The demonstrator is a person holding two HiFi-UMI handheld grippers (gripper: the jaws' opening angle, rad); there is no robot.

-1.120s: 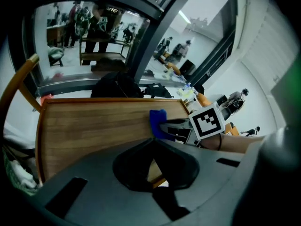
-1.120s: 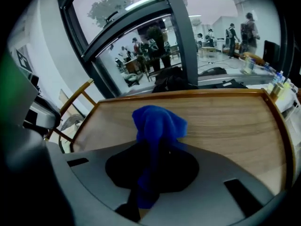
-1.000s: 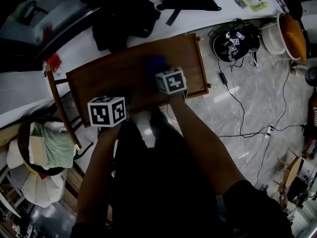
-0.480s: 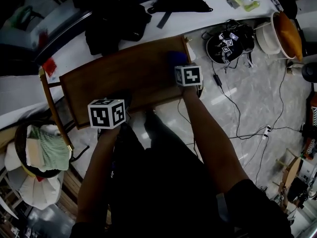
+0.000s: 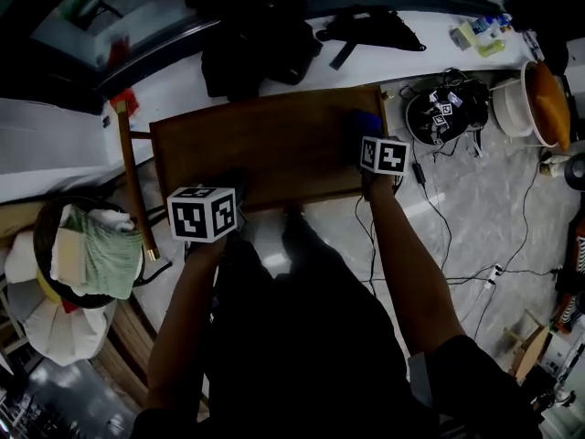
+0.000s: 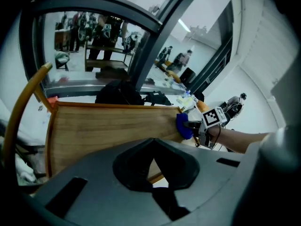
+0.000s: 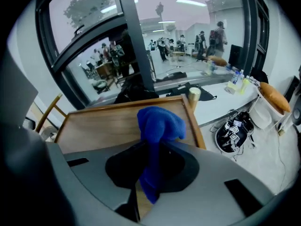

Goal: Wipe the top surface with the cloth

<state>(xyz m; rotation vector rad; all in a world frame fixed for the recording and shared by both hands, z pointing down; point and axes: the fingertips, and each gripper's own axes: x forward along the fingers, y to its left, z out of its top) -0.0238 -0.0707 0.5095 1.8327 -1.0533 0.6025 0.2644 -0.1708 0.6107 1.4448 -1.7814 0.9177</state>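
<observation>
My right gripper (image 5: 368,135) pinches the blue cloth (image 5: 363,121) against the wooden tabletop (image 5: 256,149), frame right, to wipe; my left gripper (image 5: 224,188), closed empty, waits lower left.

Pale marble floor (image 5: 475,186), white ledge (image 5: 388,58), large dark-framed windows (image 7: 94,22)

The top surface (image 5: 265,144) at centre is smooth, grained wood with a low sheen, the blue cloth (image 7: 159,124) soft and fuzzy, and the floor (image 5: 475,218) at right glossy marbled tile.
</observation>
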